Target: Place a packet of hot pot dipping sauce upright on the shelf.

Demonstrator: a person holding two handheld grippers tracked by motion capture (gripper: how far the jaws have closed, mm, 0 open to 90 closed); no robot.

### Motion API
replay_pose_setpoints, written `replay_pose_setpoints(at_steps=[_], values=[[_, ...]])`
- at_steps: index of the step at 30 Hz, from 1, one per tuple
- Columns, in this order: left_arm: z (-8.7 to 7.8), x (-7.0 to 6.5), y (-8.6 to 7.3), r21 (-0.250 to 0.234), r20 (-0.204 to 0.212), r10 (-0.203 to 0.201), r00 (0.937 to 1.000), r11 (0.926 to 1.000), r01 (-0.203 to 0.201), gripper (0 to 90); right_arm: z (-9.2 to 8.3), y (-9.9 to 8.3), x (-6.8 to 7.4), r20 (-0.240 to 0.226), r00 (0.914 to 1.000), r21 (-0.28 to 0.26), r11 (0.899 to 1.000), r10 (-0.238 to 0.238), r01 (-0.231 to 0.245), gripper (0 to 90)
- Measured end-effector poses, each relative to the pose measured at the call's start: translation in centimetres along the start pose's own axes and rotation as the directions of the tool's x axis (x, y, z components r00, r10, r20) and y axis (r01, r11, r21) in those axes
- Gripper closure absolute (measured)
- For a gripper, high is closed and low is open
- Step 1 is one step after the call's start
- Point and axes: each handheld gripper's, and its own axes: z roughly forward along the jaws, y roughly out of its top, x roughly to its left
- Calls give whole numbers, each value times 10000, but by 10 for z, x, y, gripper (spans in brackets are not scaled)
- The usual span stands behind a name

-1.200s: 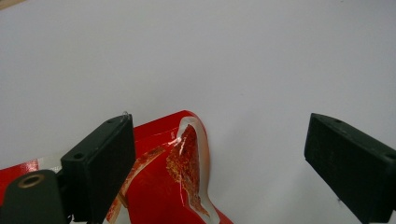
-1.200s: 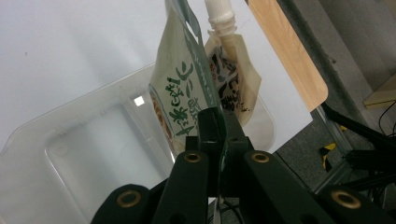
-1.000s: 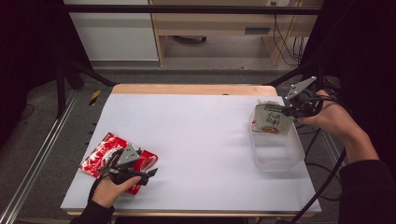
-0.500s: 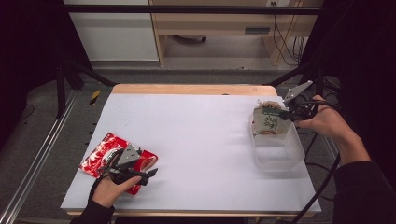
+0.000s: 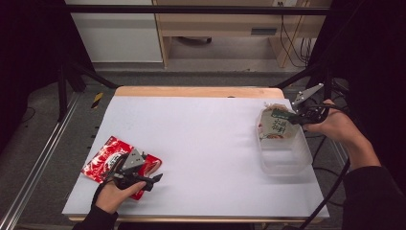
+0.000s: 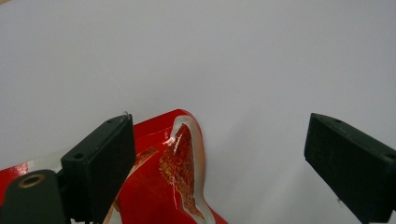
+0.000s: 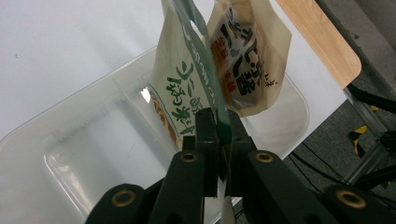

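Two pouches at the clear bin, one red pouch waiting at the surface's near left corner.

Right gripper (image 5: 298,118) has its jaws clenched on the top edge of the green-print pouch (image 7: 180,88), hanging it in the clear plastic bin (image 5: 287,158) at the right edge. Judgement: lower it fully below the rim before letting go, so it settles flat. Right gripper view reveals a second, brown-print pouch (image 7: 250,60) leaning behind it; from above the two read as one. Left gripper (image 6: 219,154) has jaws spread, released, over the red pouch (image 6: 173,186).
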Motion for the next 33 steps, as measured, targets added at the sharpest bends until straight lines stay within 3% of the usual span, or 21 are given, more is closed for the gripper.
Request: replay_pose_setpoints(at_steps=[13, 33], values=[[1, -1, 0, 20, 23, 1, 10000, 10000, -1, 90, 1, -5, -1, -77, 9997, 49, 9997, 226, -226, 800], [0, -2, 0, 23, 31, 36, 10000, 10000, -37, 90, 0, -4, 6, 248, 9984, 47, 9987, 514, -515, 415]])
